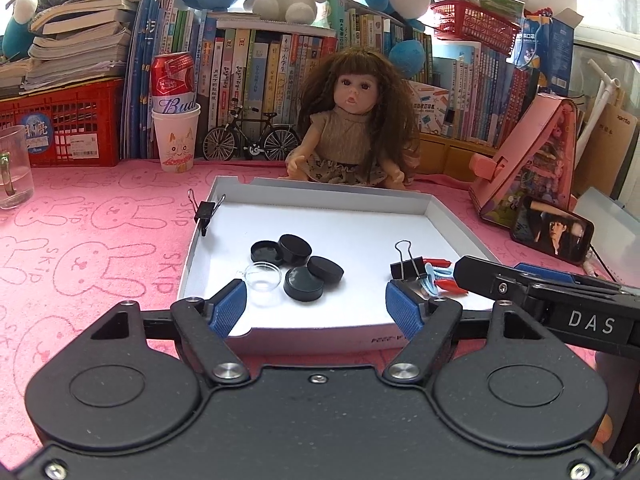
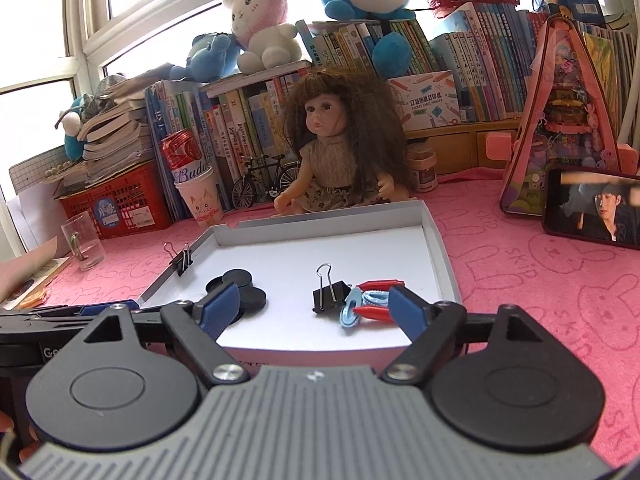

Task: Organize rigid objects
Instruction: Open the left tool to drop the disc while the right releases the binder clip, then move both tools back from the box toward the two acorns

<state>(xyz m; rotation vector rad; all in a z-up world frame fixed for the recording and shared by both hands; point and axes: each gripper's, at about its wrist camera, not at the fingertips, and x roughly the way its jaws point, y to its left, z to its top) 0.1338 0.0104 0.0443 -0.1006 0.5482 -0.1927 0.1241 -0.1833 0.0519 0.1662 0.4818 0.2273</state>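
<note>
A shallow white tray (image 1: 448,216) (image 2: 436,240) lies on the pink cloth. Inside it, several black round lids (image 1: 298,266) (image 2: 240,280) cluster beside a small clear dish (image 1: 262,280). To the right lies a black binder clip (image 1: 408,266) (image 2: 332,294) next to red and light-blue clips (image 1: 438,276) (image 2: 368,300). Another black binder clip (image 1: 206,210) (image 2: 182,258) is clamped on the tray's left wall. My left gripper (image 1: 316,308) stands open over the tray's near edge, nothing between its fingers. My right gripper (image 2: 314,312) is open too, empty, near the coloured clips.
A doll (image 1: 352,128) sits behind the tray. A glass mug (image 1: 12,168), a can in a paper cup (image 1: 176,120), a model bicycle (image 1: 250,134) and a red crate (image 1: 60,120) stand at the back left. A pink case (image 1: 528,160) and a phone (image 1: 552,232) are at the right.
</note>
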